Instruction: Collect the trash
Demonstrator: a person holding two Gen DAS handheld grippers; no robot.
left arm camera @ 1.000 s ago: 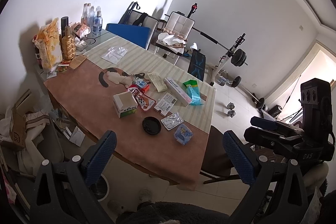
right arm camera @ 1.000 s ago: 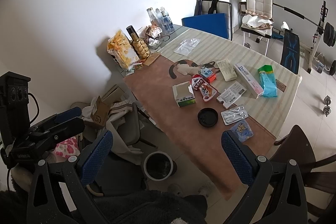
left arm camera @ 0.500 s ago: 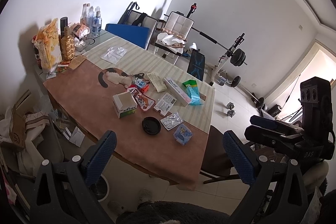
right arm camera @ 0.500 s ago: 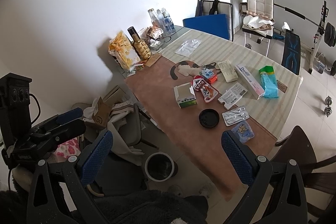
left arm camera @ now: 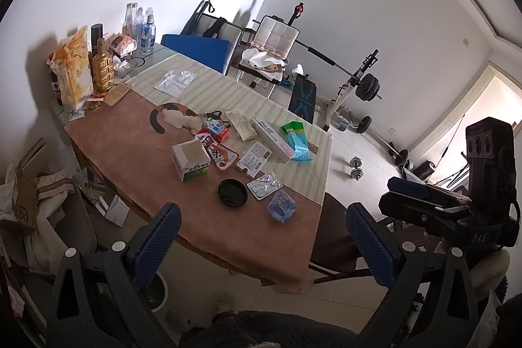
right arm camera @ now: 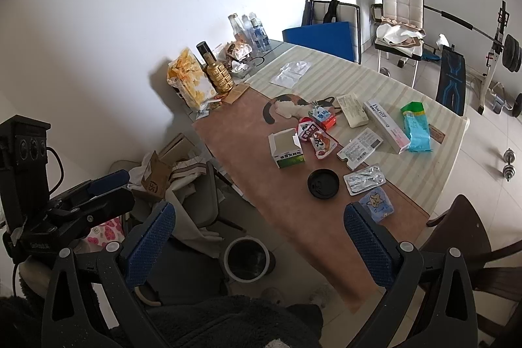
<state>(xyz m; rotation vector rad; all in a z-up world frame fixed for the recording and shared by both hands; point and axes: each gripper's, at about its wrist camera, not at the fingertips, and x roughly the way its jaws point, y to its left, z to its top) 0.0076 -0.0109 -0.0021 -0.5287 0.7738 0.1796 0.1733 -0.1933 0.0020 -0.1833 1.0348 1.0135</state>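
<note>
Both grippers held high, well back from the table [left arm camera: 137, 152], prob just to scope it out. Left gripper [left arm camera: 261, 237] and right gripper [right arm camera: 257, 237] are wide open w/ nothing in them. Trash like the black lid [right arm camera: 323, 185], empty box [right arm camera: 287, 149] and wrappers [right arm camera: 316, 139] sits mid-table; bin [right arm camera: 247, 258] is on the floor beside it.

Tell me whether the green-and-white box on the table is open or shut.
Open. The green-and-white box stands upright with its top flap lifted, showing a pale interior; whether anything is inside cannot be told.
</note>
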